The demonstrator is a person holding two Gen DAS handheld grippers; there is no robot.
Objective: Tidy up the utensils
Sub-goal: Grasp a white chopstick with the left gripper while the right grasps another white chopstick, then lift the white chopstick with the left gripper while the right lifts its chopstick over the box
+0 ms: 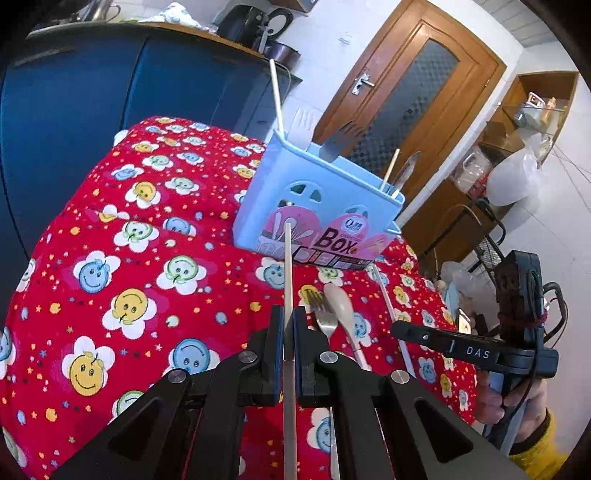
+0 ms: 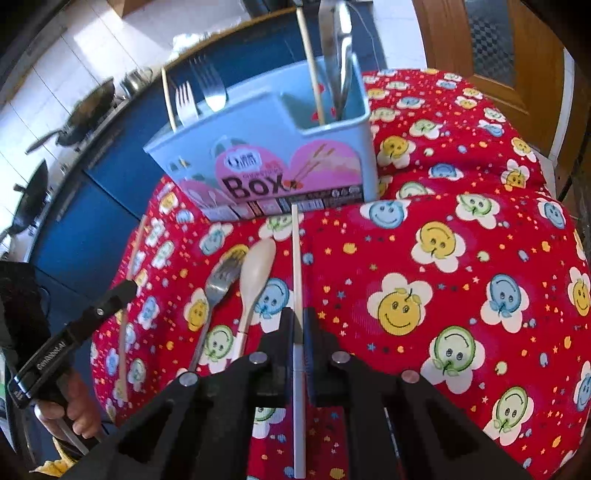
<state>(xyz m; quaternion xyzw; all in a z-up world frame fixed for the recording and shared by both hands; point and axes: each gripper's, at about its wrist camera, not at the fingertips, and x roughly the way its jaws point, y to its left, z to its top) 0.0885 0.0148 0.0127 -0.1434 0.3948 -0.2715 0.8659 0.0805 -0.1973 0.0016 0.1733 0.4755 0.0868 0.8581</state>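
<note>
A light blue utensil box (image 1: 314,206) (image 2: 266,147) stands on the red smiley cloth (image 1: 147,258) (image 2: 443,277); forks, a chopstick and metal utensils stick up from it. My left gripper (image 1: 289,317) is shut on a pale chopstick (image 1: 288,273) that points at the box. My right gripper (image 2: 298,317) is shut on a white chopstick (image 2: 296,258), also pointing at the box. A metal fork (image 2: 218,284) (image 1: 323,314) and a cream spoon (image 2: 256,269) (image 1: 343,306) lie on the cloth between the grippers. Another chopstick (image 2: 123,332) (image 1: 388,295) lies beside them.
Blue cabinets (image 1: 92,92) with a counter, pans (image 2: 85,114) and a kettle (image 1: 247,22) stand behind the table. A wooden door (image 1: 413,92) and shelves with bags (image 1: 517,147) are to the right. The cloth drops off at the table's edges.
</note>
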